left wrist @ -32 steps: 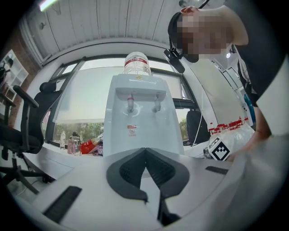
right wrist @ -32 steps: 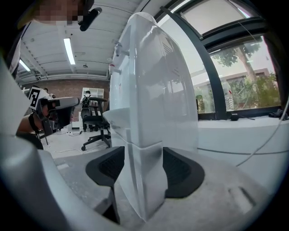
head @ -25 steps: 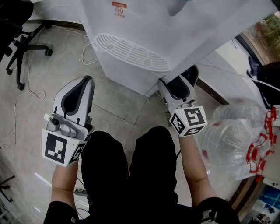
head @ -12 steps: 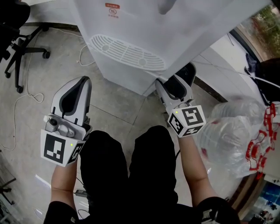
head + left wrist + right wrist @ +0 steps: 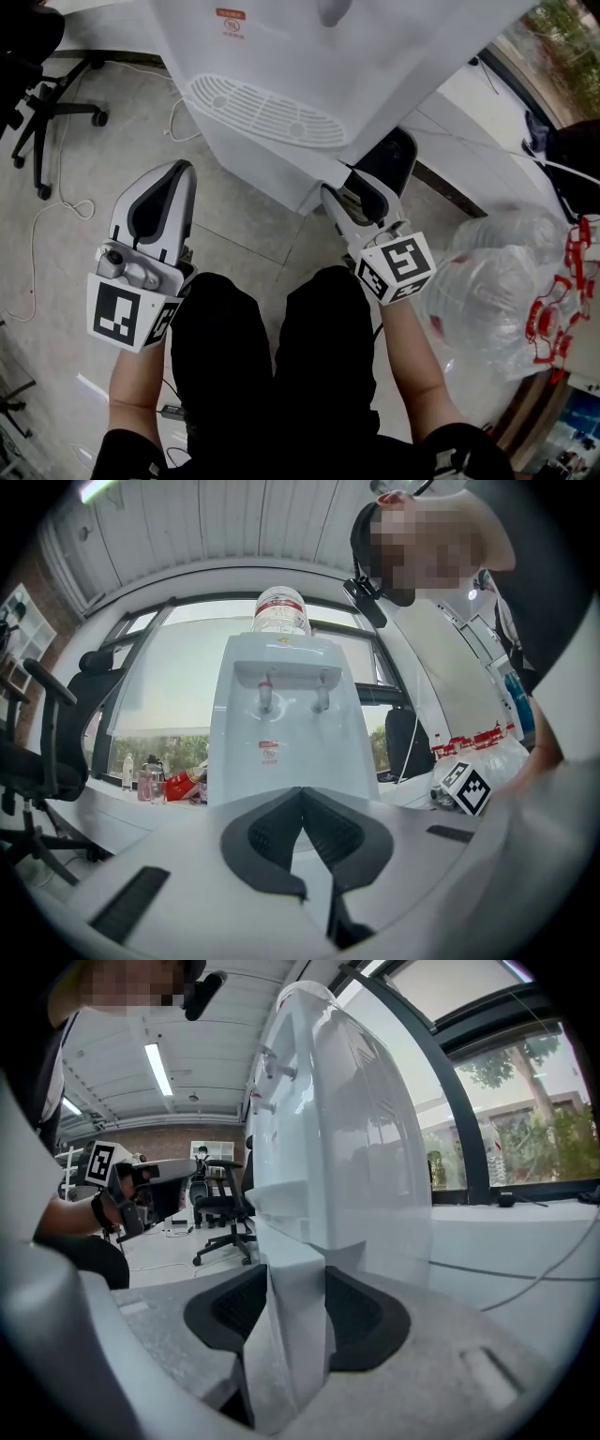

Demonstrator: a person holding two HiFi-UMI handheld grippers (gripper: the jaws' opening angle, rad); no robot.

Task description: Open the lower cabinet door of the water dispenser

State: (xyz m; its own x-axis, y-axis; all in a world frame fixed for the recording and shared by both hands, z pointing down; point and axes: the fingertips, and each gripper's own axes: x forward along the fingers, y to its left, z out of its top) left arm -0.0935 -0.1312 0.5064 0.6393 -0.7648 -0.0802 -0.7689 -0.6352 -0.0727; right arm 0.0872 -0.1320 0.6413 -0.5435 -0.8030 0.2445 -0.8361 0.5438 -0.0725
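Observation:
The white water dispenser [image 5: 375, 56] stands in front of me, its drip grille [image 5: 262, 111] facing up in the head view. My right gripper [image 5: 349, 194] is at the dispenser's lower right corner. In the right gripper view its jaws [image 5: 295, 1312] are closing, with the edge of the lower cabinet door [image 5: 298, 1269] between them. Both pads [image 5: 361, 1312] lie against that edge. My left gripper [image 5: 176, 173] hangs apart over the floor, left of the dispenser. It is shut and empty [image 5: 301, 794], pointing level at the dispenser front [image 5: 286, 733].
A black office chair [image 5: 42, 103] and a loose cable [image 5: 56, 206] are on the floor at the left. A clear plastic bag of bottles [image 5: 497, 291] lies at the right. A dark chair base [image 5: 394, 155] sits just behind the right gripper. My legs [image 5: 272, 356] are below.
The right gripper has shifted left along the dispenser's corner and its jaws have narrowed onto the door edge. The left gripper has stayed still.

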